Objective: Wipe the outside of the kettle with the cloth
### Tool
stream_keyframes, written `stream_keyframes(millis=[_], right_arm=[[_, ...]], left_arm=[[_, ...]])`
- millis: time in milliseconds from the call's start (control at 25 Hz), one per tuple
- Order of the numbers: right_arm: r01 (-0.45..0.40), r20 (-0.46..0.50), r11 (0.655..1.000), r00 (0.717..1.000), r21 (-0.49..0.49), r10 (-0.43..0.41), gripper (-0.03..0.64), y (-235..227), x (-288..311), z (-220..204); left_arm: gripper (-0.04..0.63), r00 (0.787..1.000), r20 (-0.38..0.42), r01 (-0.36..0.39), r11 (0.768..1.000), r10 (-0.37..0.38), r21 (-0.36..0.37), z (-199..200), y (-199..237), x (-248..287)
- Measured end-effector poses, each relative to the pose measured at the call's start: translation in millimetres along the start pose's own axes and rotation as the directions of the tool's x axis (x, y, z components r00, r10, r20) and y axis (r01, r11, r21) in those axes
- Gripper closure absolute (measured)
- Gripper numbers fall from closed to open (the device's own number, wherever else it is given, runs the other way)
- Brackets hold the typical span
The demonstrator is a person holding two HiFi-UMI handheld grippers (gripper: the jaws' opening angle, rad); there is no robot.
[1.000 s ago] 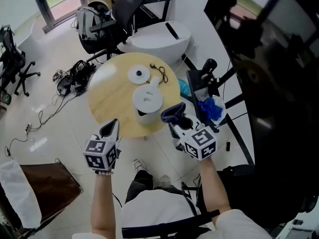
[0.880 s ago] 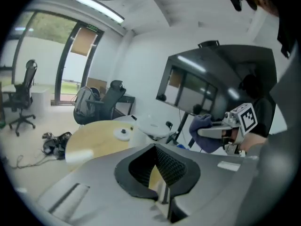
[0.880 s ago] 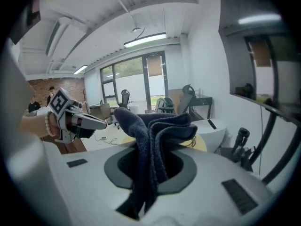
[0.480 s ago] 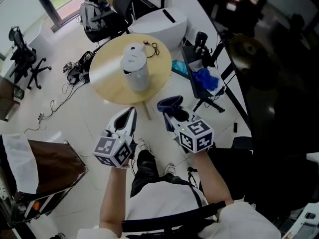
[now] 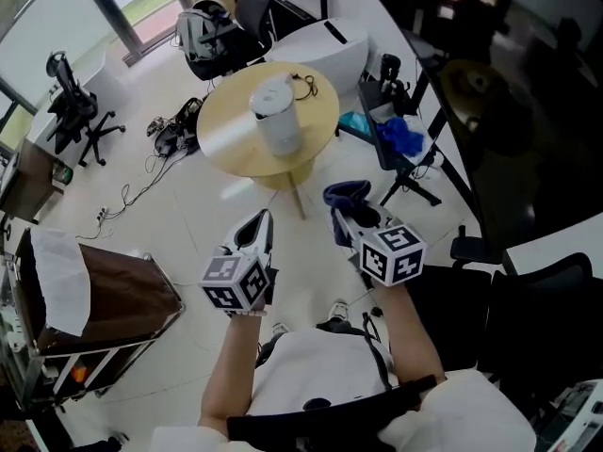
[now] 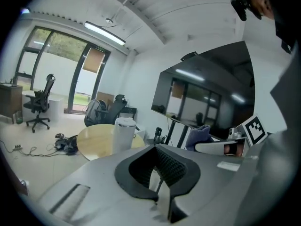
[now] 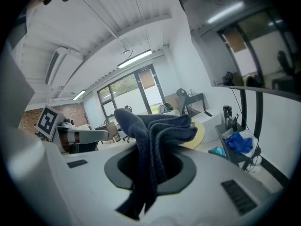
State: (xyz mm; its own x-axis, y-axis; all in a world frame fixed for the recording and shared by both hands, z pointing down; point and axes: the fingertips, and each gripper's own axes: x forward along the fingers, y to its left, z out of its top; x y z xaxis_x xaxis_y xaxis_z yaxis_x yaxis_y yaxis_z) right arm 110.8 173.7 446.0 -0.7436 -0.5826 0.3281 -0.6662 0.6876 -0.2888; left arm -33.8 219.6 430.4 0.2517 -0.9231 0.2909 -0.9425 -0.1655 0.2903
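Nearest are the two grippers, held out over the floor in front of the person. The left gripper (image 5: 260, 222) is squeezed shut and has nothing in it. The right gripper (image 5: 345, 211) is clamped on the dark blue cloth (image 5: 346, 193). The cloth is folded into a thick bunch. Most of it sticks out past the tips, and one end hangs down.

Farther on there is bare floor, and then the round table (image 5: 224, 144). The white kettle (image 5: 277, 116) stands upright near the middle of it with its lid on. A thin dark cord (image 5: 302, 85) lies by the far edge. I cannot tell if it joins the kettle. The grippers and the table are well apart, so no wiping has begun.

I think the step now is to bring the cloth up to the kettle. To do it well, the right gripper should hold on tight so the cloth does not slip out on the way. It should come in low and from the side, so that the soft bunch meets the kettle wall first and not the hard tips.

The kettle looks light and may slide or tip when pushed. The left gripper could rest on the lid, or against the other side, to keep it in place. Then the cloth can rub up and down, going round bit by bit. It is best to stay away from the cord so that nothing gets pulled off the table.
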Motion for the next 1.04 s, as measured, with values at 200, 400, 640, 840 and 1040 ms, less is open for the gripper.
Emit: stream_keyframes(millis=[200,400,640,840,1040], right_arm=[[0.029,-0.002,0.999,1.000,-0.030,-0.030,0.552,38.4,-3.7,-3.9],[0.046,-0.020,0.997,0.999,-0.063,-0.047,0.552,77.6,-2.7,-11.9],[0.067,-0.020,0.994,0.997,-0.092,-0.069,0.552,104.9,-3.5,-17.4],[0.079,-0.027,0.991,0.996,-0.109,-0.082,0.552,124.2,-2.2,-21.9],[0.081,-0.034,0.991,0.996,-0.109,-0.085,0.552,135.8,-1.4,-29.2]], left_arm=[[0.595,1.000,0.011,0.015,1.000,-0.015,0.021,-3.0,-0.8,-21.9],[0.594,1.000,0.000,0.006,1.000,-0.006,0.025,-9.1,10.6,-39.5],[0.594,1.000,0.021,0.014,1.000,-0.014,0.006,-6.9,26.9,-60.5],[0.594,1.000,0.027,0.006,1.000,-0.006,-0.005,-6.9,42.4,-77.2],[0.594,1.000,0.015,0.006,1.000,-0.006,-0.006,-12.6,49.3,-87.0]])
